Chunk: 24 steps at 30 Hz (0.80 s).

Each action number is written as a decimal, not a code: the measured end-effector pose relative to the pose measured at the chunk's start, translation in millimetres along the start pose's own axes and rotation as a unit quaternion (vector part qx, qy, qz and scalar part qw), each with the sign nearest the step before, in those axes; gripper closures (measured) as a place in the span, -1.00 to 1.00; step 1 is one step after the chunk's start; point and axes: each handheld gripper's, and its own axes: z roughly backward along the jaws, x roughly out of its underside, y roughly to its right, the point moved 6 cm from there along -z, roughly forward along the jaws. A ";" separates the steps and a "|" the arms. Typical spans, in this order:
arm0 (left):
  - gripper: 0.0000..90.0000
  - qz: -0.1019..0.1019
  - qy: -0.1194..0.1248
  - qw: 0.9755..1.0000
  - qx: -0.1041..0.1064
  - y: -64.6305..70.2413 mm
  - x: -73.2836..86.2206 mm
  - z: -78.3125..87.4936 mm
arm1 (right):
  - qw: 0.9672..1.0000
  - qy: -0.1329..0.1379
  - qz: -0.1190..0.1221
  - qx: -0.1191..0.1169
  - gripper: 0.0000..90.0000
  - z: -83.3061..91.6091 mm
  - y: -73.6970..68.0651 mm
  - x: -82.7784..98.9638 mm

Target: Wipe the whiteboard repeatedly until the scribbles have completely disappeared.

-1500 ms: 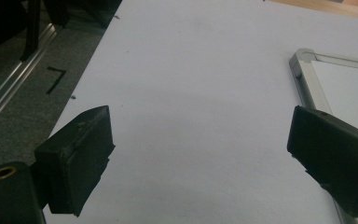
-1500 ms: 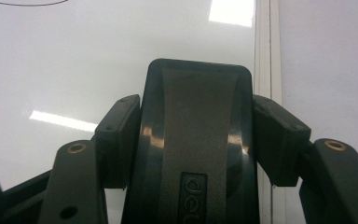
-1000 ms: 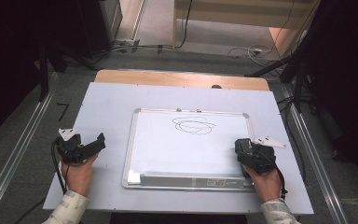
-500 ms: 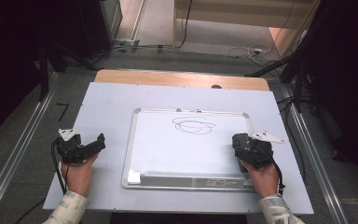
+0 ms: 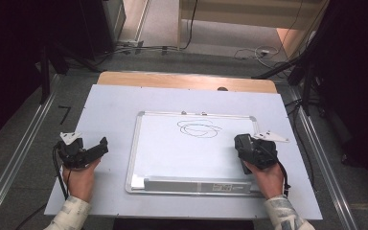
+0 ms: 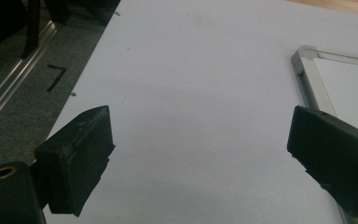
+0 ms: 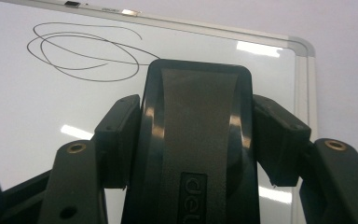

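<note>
A worktop (image 5: 110, 105) covered by a pale sheet is recorded, with a wooden edge visible at its far side. A metal-framed whiteboard (image 5: 172, 153) is laid flat at the centre of it, its long tray edge nearest the person. A looping scribble (image 5: 199, 128) is noted on the far half of the board.

A black whiteboard eraser (image 7: 196, 140) is held over the near right part of the board, short of the scribble (a partly legible brand mark is seen on its back). It is judged to be light, rigid and smooth-shelled, hence liable to slip under a loose grip; hold is best taken across its two long sides, as is done here. Whether its pad touches the board cannot be determined.

The right claw (image 5: 245, 149) is clenched on the eraser from both sides, the hand behind it low over the board's right frame, forearm entering from the near edge.

The left claw (image 5: 98, 146) is released, its jaws spread wide above bare sheet just left of the board's frame, pointed towards the board; nothing is held.
</note>
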 end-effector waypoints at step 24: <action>-0.84 0.005 -0.001 1.000 -0.002 -2.9 1.0 0.5 | 1.000 0.001 0.023 -0.018 -0.20 -21.7 -12.6 -32.1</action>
